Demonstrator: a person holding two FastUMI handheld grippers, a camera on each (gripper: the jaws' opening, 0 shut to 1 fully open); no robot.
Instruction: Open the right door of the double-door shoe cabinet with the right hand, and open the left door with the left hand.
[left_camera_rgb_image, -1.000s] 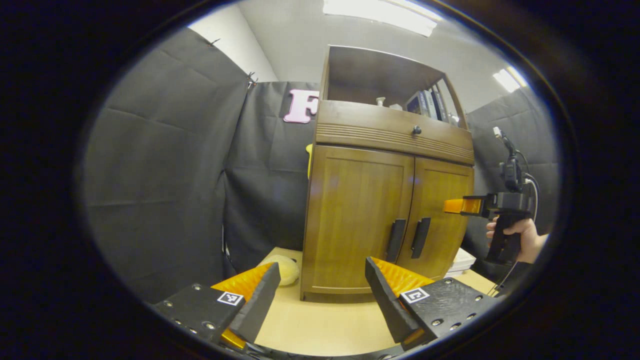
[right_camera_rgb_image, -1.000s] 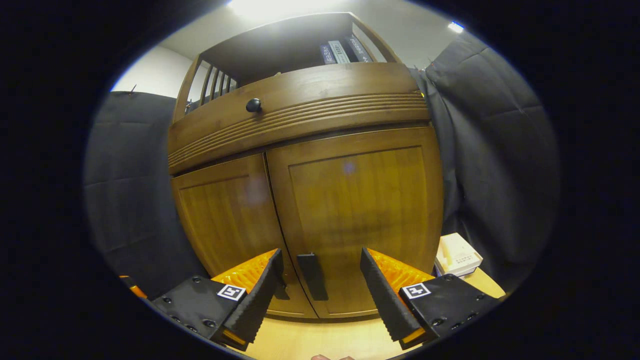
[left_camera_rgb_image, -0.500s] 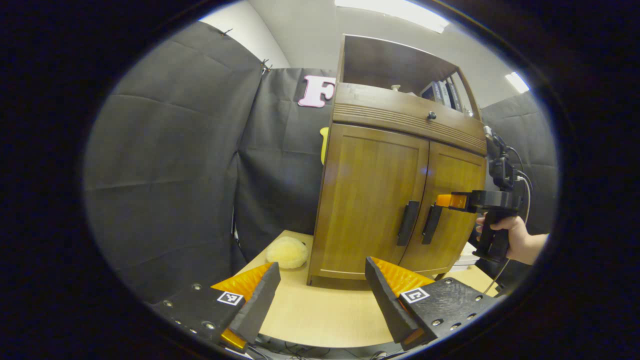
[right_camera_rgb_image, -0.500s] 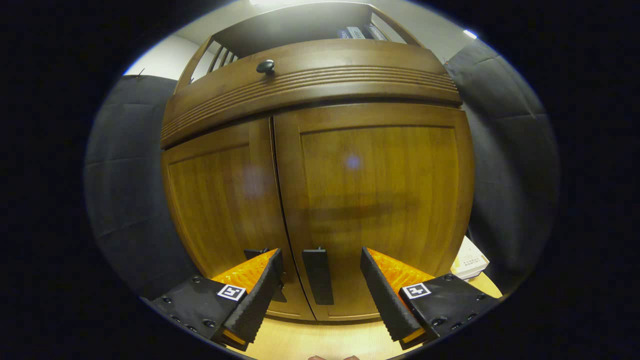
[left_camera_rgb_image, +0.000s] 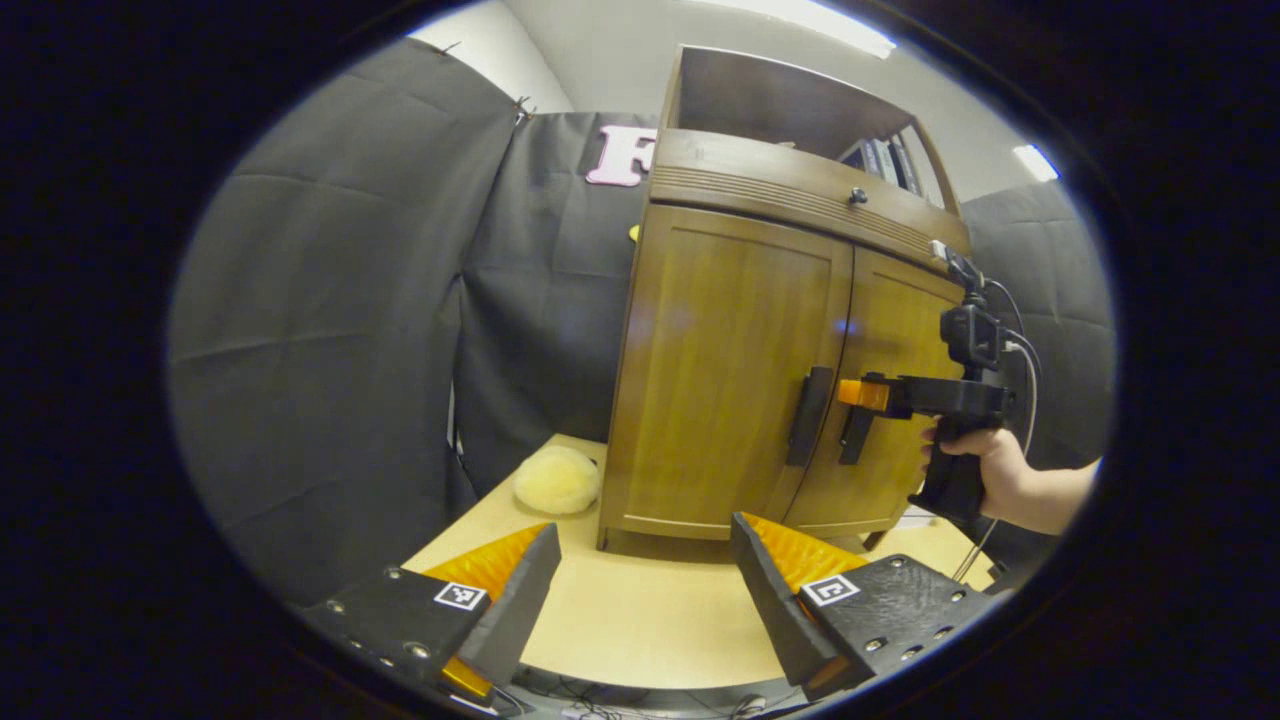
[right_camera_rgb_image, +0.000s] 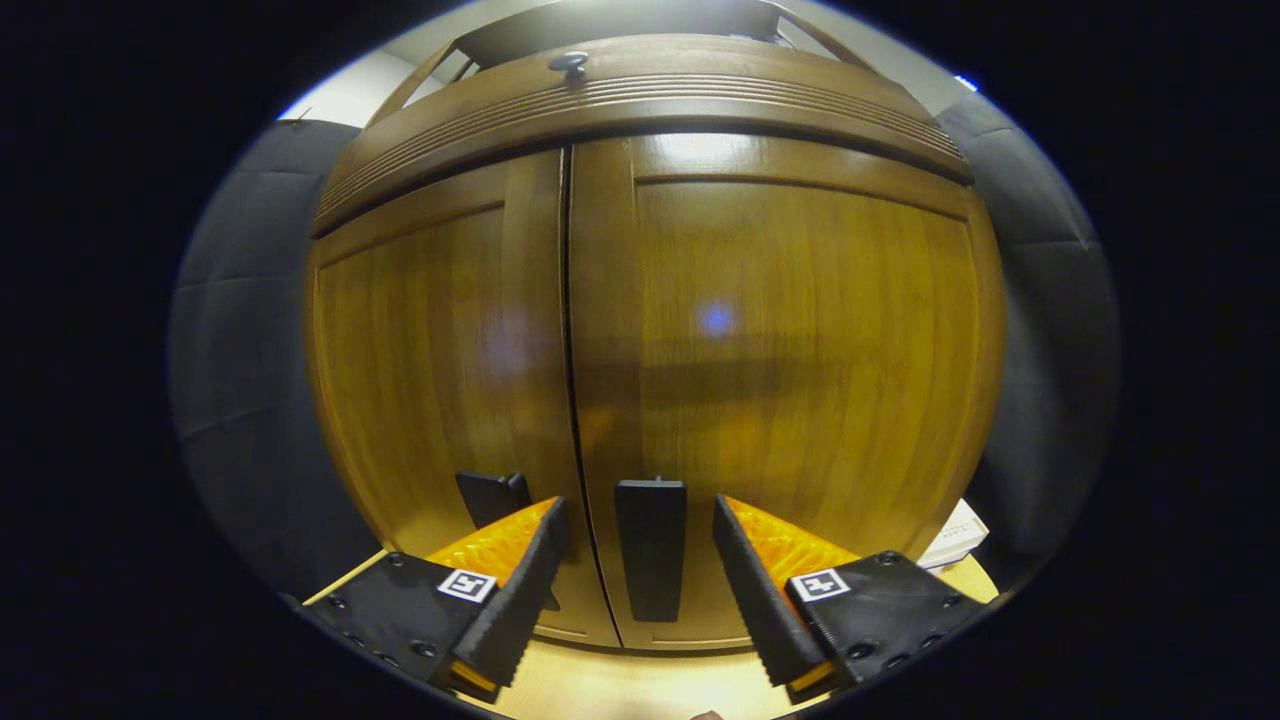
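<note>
Grippers: black bodies w/ screws, orange ribbed fingers (right_camera_rgb_image: 775, 545), square tags.

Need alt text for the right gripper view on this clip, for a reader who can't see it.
The open right claw straddles the black handle of the right door, one finger on each side, not yet clamped. Both doors are closed; the left door and its handle sit beside it, under a drawer with a round knob.
</note>
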